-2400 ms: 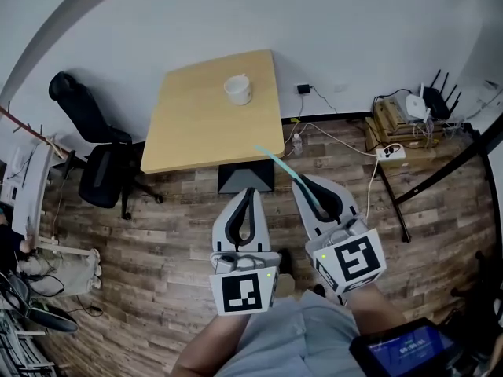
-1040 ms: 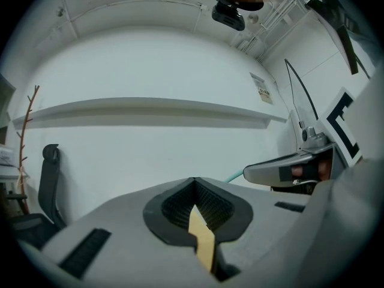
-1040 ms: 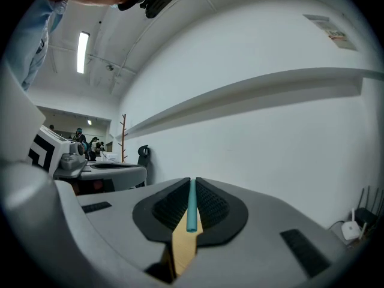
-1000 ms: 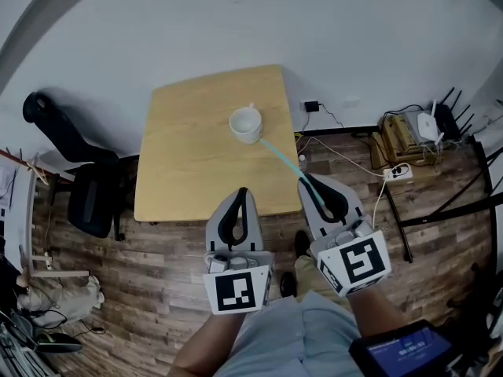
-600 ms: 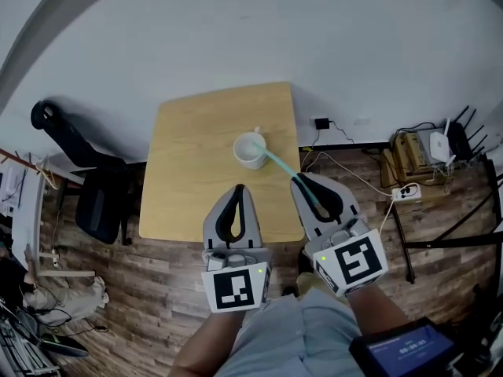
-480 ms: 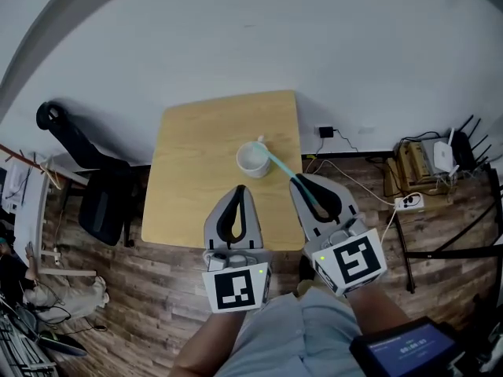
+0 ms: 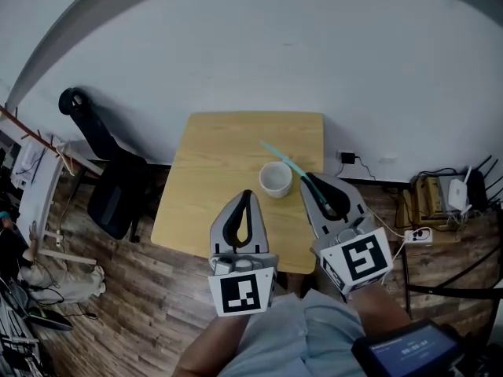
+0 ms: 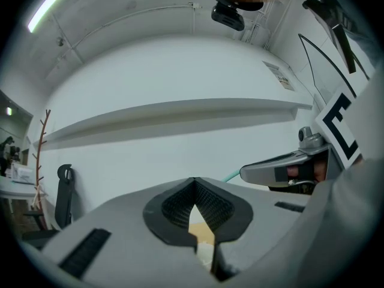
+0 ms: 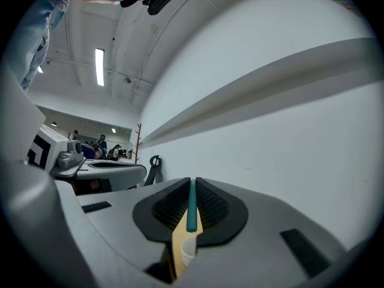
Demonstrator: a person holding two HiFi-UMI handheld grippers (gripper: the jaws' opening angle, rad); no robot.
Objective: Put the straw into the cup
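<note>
A white cup (image 7: 276, 179) stands on the wooden table (image 7: 220, 171), near its front right part. My right gripper (image 7: 309, 180) is shut on a teal straw (image 7: 281, 159), whose free end reaches out over the table just past the cup's right rim. In the right gripper view the teal straw (image 9: 191, 206) sits clamped between the dark pads, and the cup (image 9: 187, 250) shows below it. My left gripper (image 7: 247, 195) hovers at the table's front edge, left of the cup, shut with nothing in it. The left gripper (image 8: 195, 182) sees only a sliver of the table between its pads.
A black office chair (image 7: 110, 187) stands left of the table. A white wall lies behind it. Cables, a power strip (image 7: 416, 234) and a router (image 7: 458, 197) sit on the wooden floor at the right.
The table and cup have come closer under both grippers. The straw's tip has passed from in front of the cup to beyond its right rim. Both grippers stay shut.
</note>
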